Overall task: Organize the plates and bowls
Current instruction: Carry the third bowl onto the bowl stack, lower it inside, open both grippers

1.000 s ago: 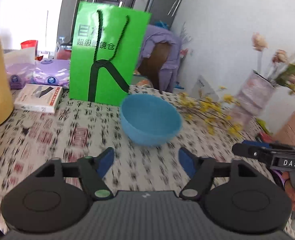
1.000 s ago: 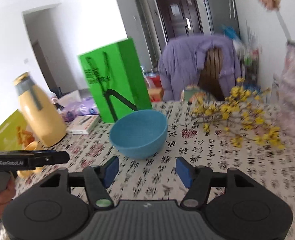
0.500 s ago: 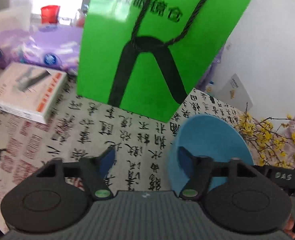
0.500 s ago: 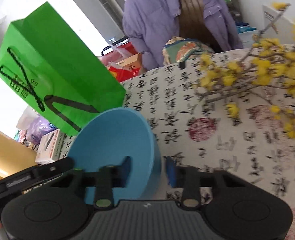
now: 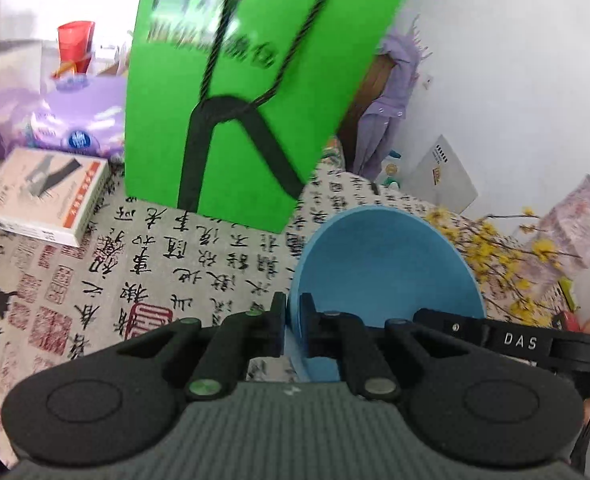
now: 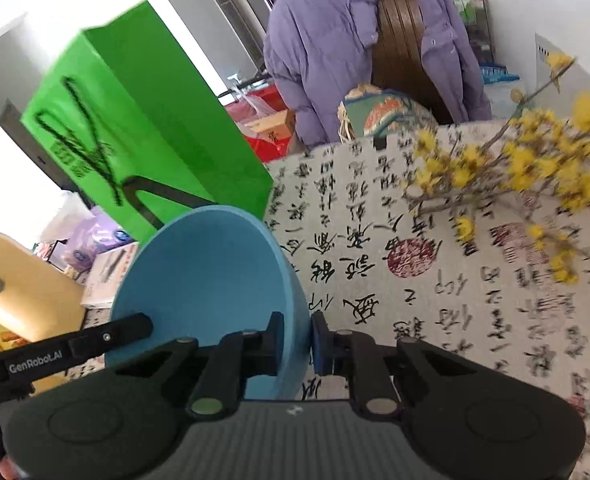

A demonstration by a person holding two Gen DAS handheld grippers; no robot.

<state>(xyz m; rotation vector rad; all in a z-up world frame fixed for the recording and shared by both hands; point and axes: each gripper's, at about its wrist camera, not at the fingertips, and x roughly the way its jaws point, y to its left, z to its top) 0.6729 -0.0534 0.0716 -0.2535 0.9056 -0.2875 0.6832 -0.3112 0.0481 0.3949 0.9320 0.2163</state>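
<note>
A blue bowl [image 5: 383, 268] stands on the printed tablecloth, seen from above in both wrist views. My left gripper [image 5: 293, 320] is shut on the bowl's left rim, one finger inside and one outside. My right gripper [image 6: 298, 336] is shut on the bowl's [image 6: 211, 276] right rim in the same way. Each gripper's body shows at the edge of the other's view. No plates are in view.
A green paper bag [image 5: 247, 88] stands just behind the bowl. A white box [image 5: 43, 196] and purple tissue packs [image 5: 55, 124] lie left. Yellow flower branches [image 6: 515, 184] lie right. A yellow bottle [image 6: 11, 280] stands far left. A chair with a purple jacket [image 6: 367, 48] is beyond the table.
Both grippers moved in onto the bowl from open and apart, then closed on opposite sides of its rim.
</note>
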